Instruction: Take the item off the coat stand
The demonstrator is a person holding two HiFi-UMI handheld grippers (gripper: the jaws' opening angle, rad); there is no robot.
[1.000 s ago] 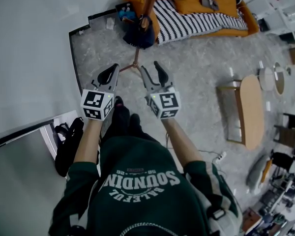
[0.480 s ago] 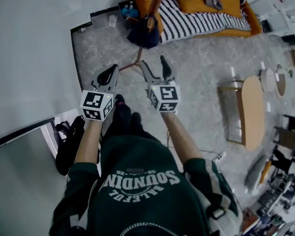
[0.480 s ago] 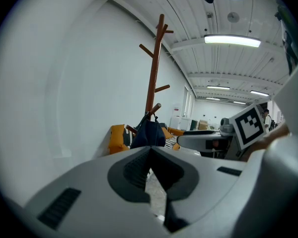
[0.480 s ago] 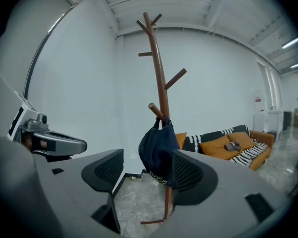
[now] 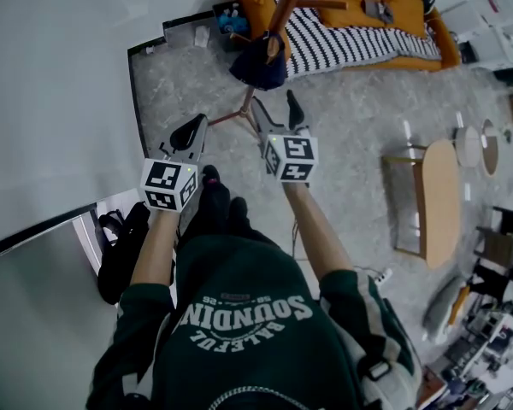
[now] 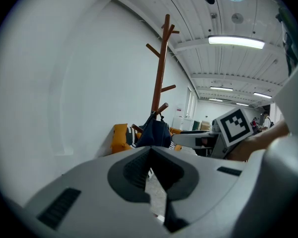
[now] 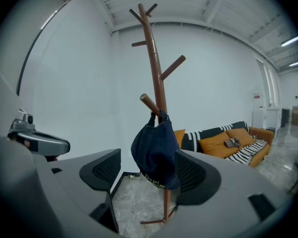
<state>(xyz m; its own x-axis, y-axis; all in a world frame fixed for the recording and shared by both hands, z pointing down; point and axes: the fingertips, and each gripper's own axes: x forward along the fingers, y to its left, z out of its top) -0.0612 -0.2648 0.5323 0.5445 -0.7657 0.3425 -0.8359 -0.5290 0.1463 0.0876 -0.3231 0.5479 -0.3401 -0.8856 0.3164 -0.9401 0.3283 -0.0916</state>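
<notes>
A dark blue cap (image 5: 258,62) hangs from a low peg of the brown wooden coat stand (image 5: 284,2) at the top of the head view. My right gripper (image 5: 278,111) is held out towards it, a little short of the cap, its jaws opening wide with nothing between them. In the right gripper view the cap (image 7: 156,155) hangs ahead, framed by the two spread black pads (image 7: 103,170), apart from both. My left gripper (image 5: 188,132) stays lower and to the left, shut and empty. The left gripper view also catches the stand (image 6: 161,68) and the cap (image 6: 154,130).
An orange sofa with a striped blanket (image 5: 359,20) stands behind the coat stand. A white wall (image 5: 51,75) runs along the left. To the right is an oval wooden table (image 5: 436,195). A black bag (image 5: 120,246) lies by the person's left leg.
My right gripper has moved forward towards the coat stand and its jaws have spread wider. The left gripper has stayed where it was.
</notes>
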